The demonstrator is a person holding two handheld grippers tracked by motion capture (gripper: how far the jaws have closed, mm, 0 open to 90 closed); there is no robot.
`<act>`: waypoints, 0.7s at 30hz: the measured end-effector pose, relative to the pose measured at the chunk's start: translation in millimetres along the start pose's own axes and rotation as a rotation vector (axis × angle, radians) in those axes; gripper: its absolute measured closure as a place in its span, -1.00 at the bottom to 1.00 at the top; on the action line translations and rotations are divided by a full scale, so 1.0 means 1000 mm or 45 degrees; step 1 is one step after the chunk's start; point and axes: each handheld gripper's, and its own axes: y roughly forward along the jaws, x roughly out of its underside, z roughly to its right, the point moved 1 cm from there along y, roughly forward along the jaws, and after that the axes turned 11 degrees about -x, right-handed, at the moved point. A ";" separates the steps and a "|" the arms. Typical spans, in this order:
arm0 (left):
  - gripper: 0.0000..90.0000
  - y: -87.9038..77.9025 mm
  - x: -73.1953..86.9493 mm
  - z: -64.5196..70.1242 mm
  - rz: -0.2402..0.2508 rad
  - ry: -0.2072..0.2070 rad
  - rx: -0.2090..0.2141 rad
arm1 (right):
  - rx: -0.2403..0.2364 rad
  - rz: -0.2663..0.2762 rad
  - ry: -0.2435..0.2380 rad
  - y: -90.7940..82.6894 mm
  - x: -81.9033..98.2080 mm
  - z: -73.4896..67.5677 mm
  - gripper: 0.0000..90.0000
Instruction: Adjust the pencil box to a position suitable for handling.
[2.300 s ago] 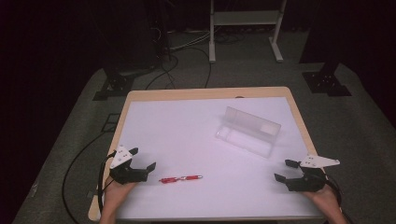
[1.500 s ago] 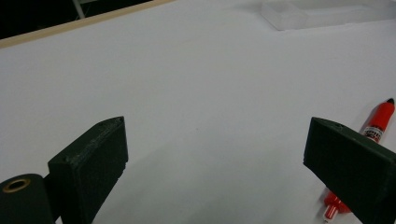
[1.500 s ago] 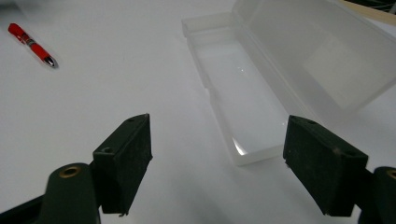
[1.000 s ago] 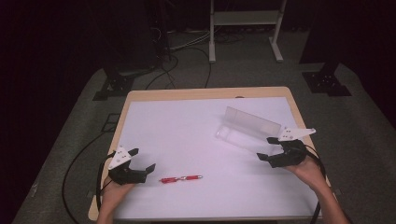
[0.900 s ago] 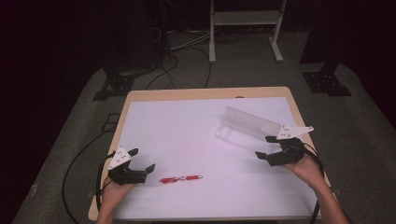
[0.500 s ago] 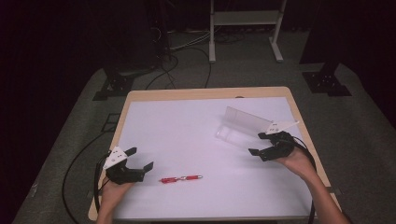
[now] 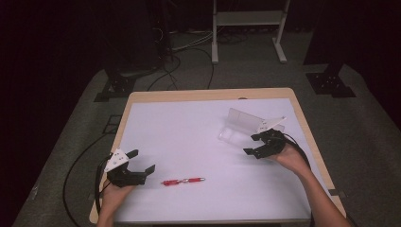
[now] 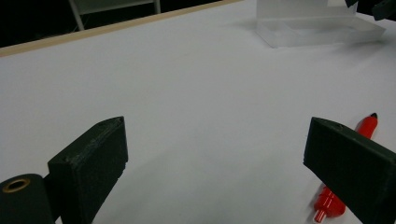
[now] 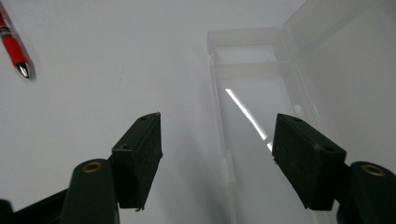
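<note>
Hovering at the near end of a clear plastic hinged-lid box (image 7: 246, 128), the right gripper (image 7: 257, 144) has its jaws parted but just closing, while the left gripper (image 7: 142, 161) rests wide open beside a red pen (image 7: 183, 180) on the white worktop (image 7: 189, 137).

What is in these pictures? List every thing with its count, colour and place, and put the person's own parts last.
table: one, white top with a light wood edge, centre of the high view.
pen: one, red with a silver tip, lying flat near the front edge, just right of the left tongs.
clear box: one, see-through plastic, lid standing open, on the right half of the table.
metal stand: one, pale grey, on the floor behind the table.
floor cables: several, black, behind and left of the table.
left tongs: one, black, open, nothing between them.
right tongs: one, black, open, at the box's near end.
</note>
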 end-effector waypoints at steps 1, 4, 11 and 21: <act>-0.87 0.000 0.000 0.000 0.004 -0.006 0.001 | 0.000 0.003 0.001 0.001 0.000 0.002 -0.23; -0.87 -0.001 0.000 0.000 0.009 -0.009 0.003 | -0.004 -0.017 0.002 0.005 0.001 0.005 -0.17; -0.87 0.003 0.000 0.003 -0.012 0.018 0.019 | -0.030 -0.084 0.005 0.018 -0.003 0.007 0.05; -0.87 0.004 0.001 0.004 -0.019 0.009 0.028 | -0.028 -0.133 0.027 0.032 -0.005 0.014 0.37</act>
